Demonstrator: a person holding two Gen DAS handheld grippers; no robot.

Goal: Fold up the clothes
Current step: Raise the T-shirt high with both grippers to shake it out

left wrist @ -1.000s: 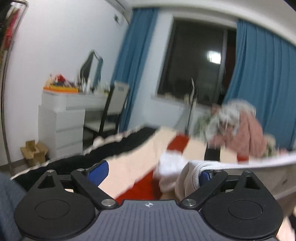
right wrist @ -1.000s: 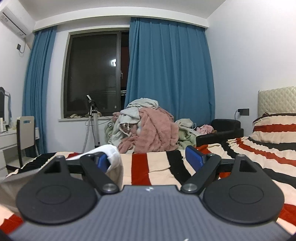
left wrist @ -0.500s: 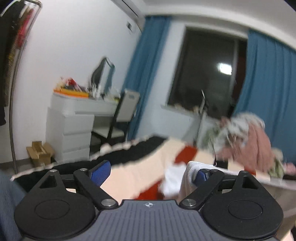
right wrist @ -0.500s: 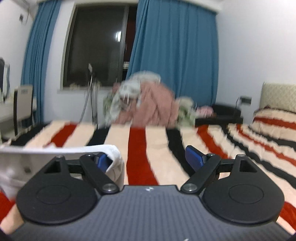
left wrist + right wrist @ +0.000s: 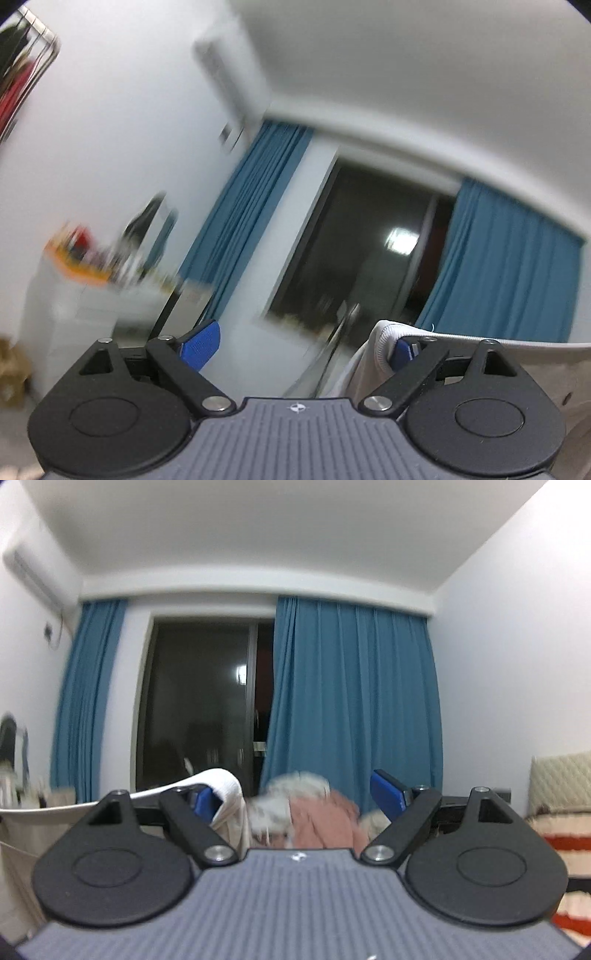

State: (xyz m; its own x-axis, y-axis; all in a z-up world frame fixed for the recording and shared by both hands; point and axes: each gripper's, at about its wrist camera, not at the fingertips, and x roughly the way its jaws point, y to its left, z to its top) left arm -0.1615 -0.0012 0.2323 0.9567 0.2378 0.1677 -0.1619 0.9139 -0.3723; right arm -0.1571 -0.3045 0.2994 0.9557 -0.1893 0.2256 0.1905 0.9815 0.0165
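While both grippers tilt up toward the ceiling, a pale garment (image 5: 373, 354) hangs stretched between them: on the left gripper (image 5: 303, 343) its ribbed hem is hooked over the right-hand finger (image 5: 402, 350), with the other blue finger (image 5: 201, 345) standing well apart and bare, so the jaws are spread and the cloth is draped, not pinched. On the right gripper (image 5: 301, 794) the same white hem (image 5: 225, 782) loops over the left-hand finger (image 5: 203, 799), and the far finger (image 5: 386, 786) is free, jaws wide. Holding each end on an inner finger seems meant to keep the edge taut and level so the cloth falls flat for folding. Beyond the right gripper's fingers sits a heap of clothes (image 5: 314, 812). No brand or readable writing shows, only a small emblem on each gripper body
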